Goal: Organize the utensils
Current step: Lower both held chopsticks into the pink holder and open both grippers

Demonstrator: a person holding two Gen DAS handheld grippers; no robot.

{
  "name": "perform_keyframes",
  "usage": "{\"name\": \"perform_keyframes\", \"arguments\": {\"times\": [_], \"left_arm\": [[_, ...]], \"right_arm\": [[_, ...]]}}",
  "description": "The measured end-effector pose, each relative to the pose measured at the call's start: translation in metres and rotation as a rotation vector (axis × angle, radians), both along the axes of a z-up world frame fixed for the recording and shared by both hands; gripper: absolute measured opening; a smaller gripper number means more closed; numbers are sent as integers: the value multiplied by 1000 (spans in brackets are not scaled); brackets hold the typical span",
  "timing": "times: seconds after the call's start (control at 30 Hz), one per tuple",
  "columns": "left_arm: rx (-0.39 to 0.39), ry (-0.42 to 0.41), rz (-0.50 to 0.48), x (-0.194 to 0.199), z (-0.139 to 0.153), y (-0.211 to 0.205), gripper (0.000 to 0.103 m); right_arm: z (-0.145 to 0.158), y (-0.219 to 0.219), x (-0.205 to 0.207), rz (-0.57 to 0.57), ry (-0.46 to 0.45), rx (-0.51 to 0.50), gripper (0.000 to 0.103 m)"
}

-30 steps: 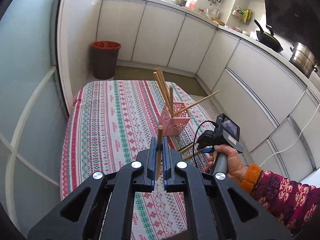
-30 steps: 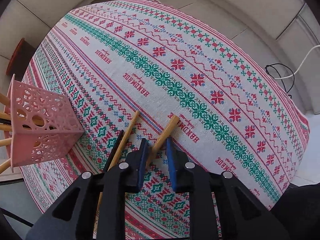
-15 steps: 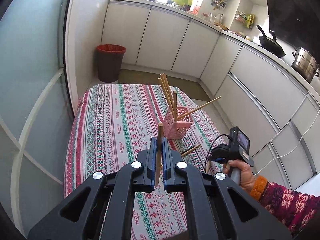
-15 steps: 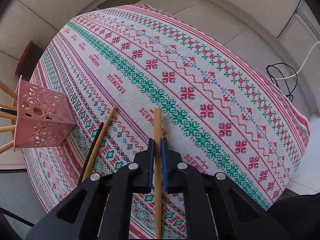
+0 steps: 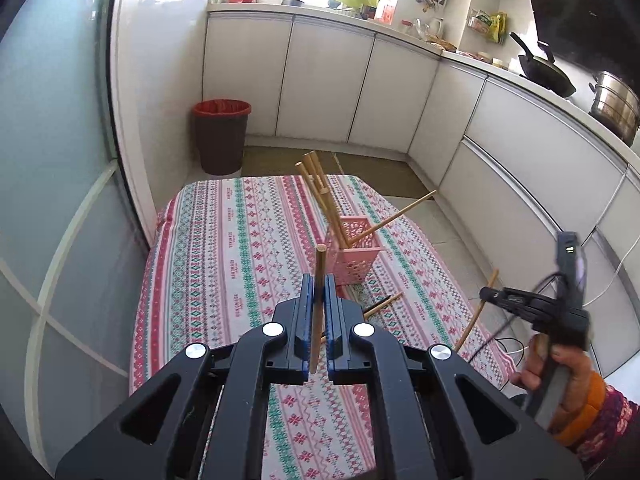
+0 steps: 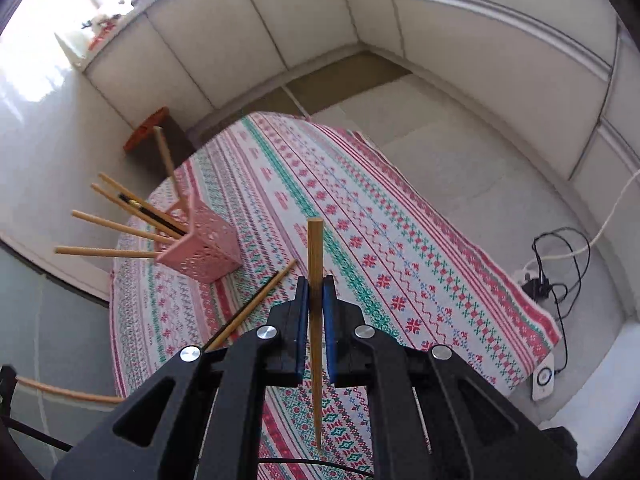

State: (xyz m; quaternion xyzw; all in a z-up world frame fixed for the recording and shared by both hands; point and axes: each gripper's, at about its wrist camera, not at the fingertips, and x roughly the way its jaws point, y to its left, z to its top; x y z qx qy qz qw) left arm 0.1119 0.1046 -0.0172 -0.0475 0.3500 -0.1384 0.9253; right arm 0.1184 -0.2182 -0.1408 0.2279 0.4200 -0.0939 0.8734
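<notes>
Right gripper (image 6: 315, 300) is clamped on a slim wooden chopstick (image 6: 314, 272), its long axis running straight out past the blue pads, and the pink lattice holder (image 6: 204, 246) sits ahead and off to its left on the woven patterned tablecloth (image 6: 400, 248). Left gripper (image 5: 319, 292) pinches its own round wooden stick (image 5: 319, 280) and looks the nearer, the holder (image 5: 354, 256) lying just beyond its tips, bristling with leaning sticks. Two more chopsticks (image 6: 256, 304) lie flat beside the holder.

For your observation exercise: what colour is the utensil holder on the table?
Pink holder, clearest in the right wrist view.
</notes>
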Motion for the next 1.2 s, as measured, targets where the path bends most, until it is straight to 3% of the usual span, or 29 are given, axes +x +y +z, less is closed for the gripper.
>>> {"name": "perform_keyframes", "arguments": {"times": [0.27, 0.5, 0.77, 0.93, 1.0, 1.2], "left_arm": [[-88, -38, -31, 26, 26, -36, 5], [-77, -142, 32, 75, 61, -65, 5], [-50, -165, 113, 139, 52, -79, 5], [-49, -16, 120, 169, 9, -74, 8], [-72, 6, 133, 167, 5, -63, 12], [-131, -125, 187, 131, 48, -29, 32]], "right_arm": [[102, 20, -11, 150, -268, -40, 7], [158, 16, 1, 198, -393, -34, 7], [165, 15, 45, 213, -407, -7, 7], [155, 25, 68, 232, -401, -2, 7], [152, 29, 77, 238, -393, 0, 7], [146, 49, 100, 241, -410, -35, 7]]}}
